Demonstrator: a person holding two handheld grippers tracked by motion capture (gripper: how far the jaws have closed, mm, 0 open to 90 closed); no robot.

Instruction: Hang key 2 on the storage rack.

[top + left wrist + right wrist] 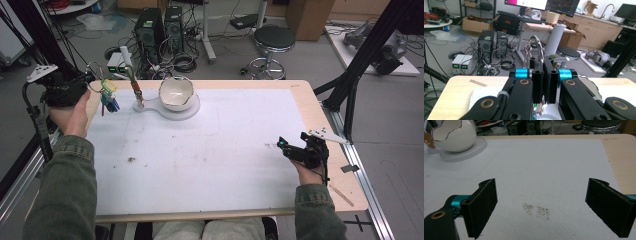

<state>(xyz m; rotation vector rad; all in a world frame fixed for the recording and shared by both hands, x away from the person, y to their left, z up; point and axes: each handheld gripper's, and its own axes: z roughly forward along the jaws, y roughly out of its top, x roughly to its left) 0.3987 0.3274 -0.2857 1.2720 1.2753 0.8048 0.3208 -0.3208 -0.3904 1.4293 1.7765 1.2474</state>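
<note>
Table (320,107): wooden top under a white foam sheet; you work from its 6 o'clock edge.
Egg-shaped bowl (176,93): white, jagged silver rim, on a white base at about 11 o'clock on the sheet; what is inside, I cannot tell. In the right gripper view it sits at upper left (454,135).
Post (137,95): a thin upright stand just at the bowl's 9 o'clock, on the same base.
Key ring (102,85): a metal loop with small coloured tags hanging below, in the air just left of the post.
Left gripper (86,80): your jaws are clamped together on the ring; the loop stands up between them (535,50), its long axis upright.
Key relation: post and bowl lie at 3 o'clock from your left gripper, close by; this hand is far nearer, so any hanging or dropping looks like its job.
Right gripper (281,145): at 4 o'clock on the sheet, jaws spread wide, nothing between them, well apart from the bowl.
</note>
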